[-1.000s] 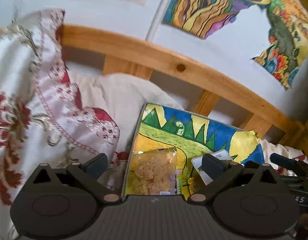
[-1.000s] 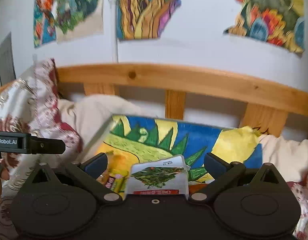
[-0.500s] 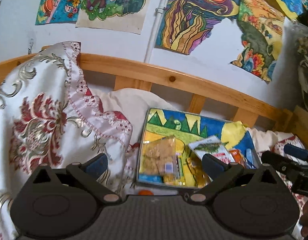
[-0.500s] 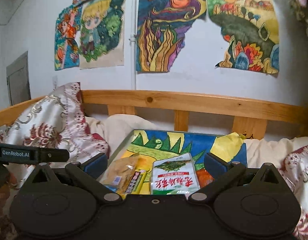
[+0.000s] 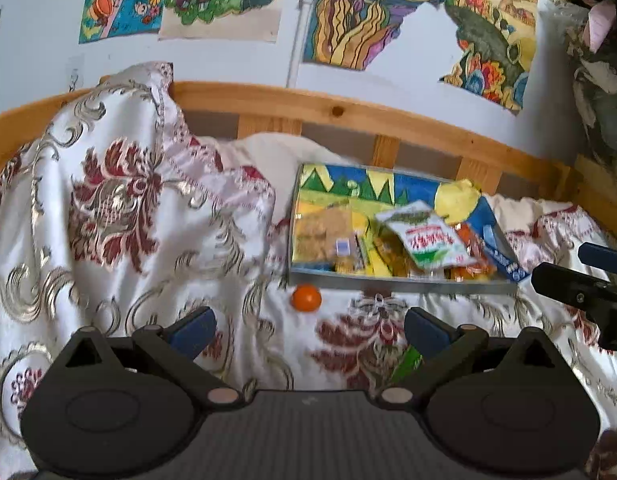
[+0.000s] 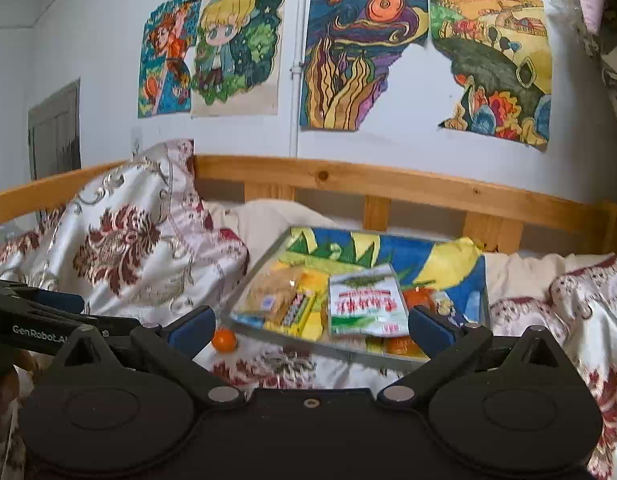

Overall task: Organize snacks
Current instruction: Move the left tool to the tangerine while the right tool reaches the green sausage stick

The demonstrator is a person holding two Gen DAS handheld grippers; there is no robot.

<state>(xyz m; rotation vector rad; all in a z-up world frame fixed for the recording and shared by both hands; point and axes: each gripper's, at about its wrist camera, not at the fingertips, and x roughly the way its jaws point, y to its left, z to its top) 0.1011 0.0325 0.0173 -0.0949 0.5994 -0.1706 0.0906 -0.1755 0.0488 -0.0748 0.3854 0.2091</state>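
A metal tray (image 5: 388, 280) (image 6: 348, 350) with a colourful painted lining lies on the bed and holds several snack packets. A white and green packet (image 5: 424, 236) (image 6: 364, 300) lies on top, with a clear bag of crackers (image 5: 322, 232) (image 6: 274, 290) at its left. A small orange fruit (image 5: 306, 298) (image 6: 224, 339) lies on the cover just in front of the tray. A green wrapper (image 5: 406, 362) shows by my left gripper's right finger. My left gripper (image 5: 308, 330) and right gripper (image 6: 310, 326) are open, empty, and short of the tray.
A white and red brocade cover (image 5: 120, 216) is bunched up high at the left. A wooden bed rail (image 6: 388, 184) runs behind the tray, with painted posters (image 6: 356, 52) on the wall above. The right gripper's body (image 5: 588, 284) shows at the left view's right edge.
Both grippers have pulled back and away from the tray, which now looks smaller and farther. The orange fruit and the bed cover in front of the tray have come into view.
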